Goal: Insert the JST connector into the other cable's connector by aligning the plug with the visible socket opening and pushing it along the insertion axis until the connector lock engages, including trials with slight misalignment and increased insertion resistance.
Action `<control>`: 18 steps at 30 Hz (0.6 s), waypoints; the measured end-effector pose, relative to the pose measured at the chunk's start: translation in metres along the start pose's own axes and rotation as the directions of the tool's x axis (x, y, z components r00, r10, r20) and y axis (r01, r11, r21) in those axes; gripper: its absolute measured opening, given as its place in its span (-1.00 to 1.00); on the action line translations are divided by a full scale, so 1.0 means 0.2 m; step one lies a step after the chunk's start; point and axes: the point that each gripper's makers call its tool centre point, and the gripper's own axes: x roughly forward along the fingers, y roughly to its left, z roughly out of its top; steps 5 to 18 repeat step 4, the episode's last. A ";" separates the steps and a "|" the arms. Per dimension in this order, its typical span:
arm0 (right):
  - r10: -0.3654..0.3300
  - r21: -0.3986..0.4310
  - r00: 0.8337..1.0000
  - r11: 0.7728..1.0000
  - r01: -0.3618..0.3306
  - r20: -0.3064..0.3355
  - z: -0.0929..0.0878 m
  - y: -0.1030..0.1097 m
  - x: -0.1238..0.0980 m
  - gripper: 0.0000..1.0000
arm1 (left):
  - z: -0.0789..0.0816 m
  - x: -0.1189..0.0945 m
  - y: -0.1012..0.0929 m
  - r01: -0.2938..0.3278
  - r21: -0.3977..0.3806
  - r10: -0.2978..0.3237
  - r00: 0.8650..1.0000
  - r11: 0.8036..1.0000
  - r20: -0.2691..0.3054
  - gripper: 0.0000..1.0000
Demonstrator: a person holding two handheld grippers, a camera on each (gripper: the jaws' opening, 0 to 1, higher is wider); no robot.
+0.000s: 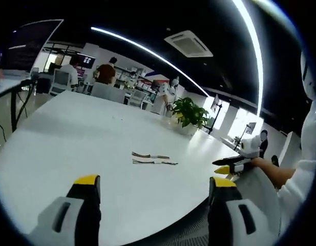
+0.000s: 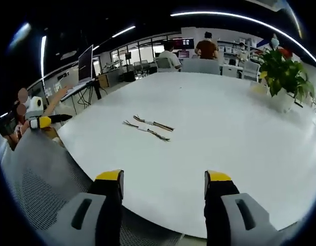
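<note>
In the left gripper view my left claw point(image 1: 153, 190) rose from the bottom of the frame, jaws spread wide with nothing between them, yellow tips over the near edge of the white table point(image 1: 86, 138). The two cables point(image 1: 152, 159) lay just below the middle of the frame, side by side and nearly parallel, well ahead of my jaws and untouched. They were too small for me to tell plug from socket. At the right edge my right claw point(image 1: 230, 166) came in, tips pointing left toward the cables; I could not tell from there how far its jaws stood apart. A plant point(image 1: 190, 114) stood right of centre, beyond the cables. People sat at desks in the upper left.

In the right gripper view my right claw point(image 2: 164, 183) also stood wide and held nothing, its tips at the table point(image 2: 224, 128) edge near the bottom. The cables point(image 2: 147, 127) lay left of centre, apart from the jaws. My left claw point(image 2: 45, 121) showed at the left edge, off the table. The plant point(image 2: 283, 72) sat at the upper right, and a mesh chair back point(image 2: 40, 179) filled the lower left.
</note>
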 end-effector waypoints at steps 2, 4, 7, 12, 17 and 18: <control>-0.003 -0.003 1.000 1.000 0.003 -0.001 0.00 0.00 0.00 0.25 | -0.01 0.00 0.00 0.000 0.001 0.000 1.000 1.000 -0.012 0.70; 0.002 0.000 1.000 1.000 -0.002 0.002 0.01 0.00 0.01 0.24 | 0.00 0.00 -0.01 0.005 -0.001 -0.005 1.000 1.000 0.000 0.70; 0.002 0.000 1.000 1.000 -0.002 0.002 0.01 0.00 0.01 0.24 | 0.00 0.00 -0.01 0.005 -0.001 -0.005 1.000 1.000 0.000 0.70; 0.002 0.000 1.000 1.000 -0.002 0.002 0.01 0.00 0.01 0.24 | 0.00 0.00 -0.01 0.005 -0.001 -0.005 1.000 1.000 0.000 0.70; 0.002 0.000 1.000 1.000 -0.002 0.002 0.01 0.00 0.01 0.24 | 0.00 0.00 -0.01 0.005 -0.001 -0.005 1.000 1.000 0.000 0.70; 0.002 0.000 1.000 1.000 -0.002 0.002 0.01 0.00 0.01 0.24 | 0.00 0.00 -0.01 0.005 -0.001 -0.005 1.000 1.000 0.000 0.70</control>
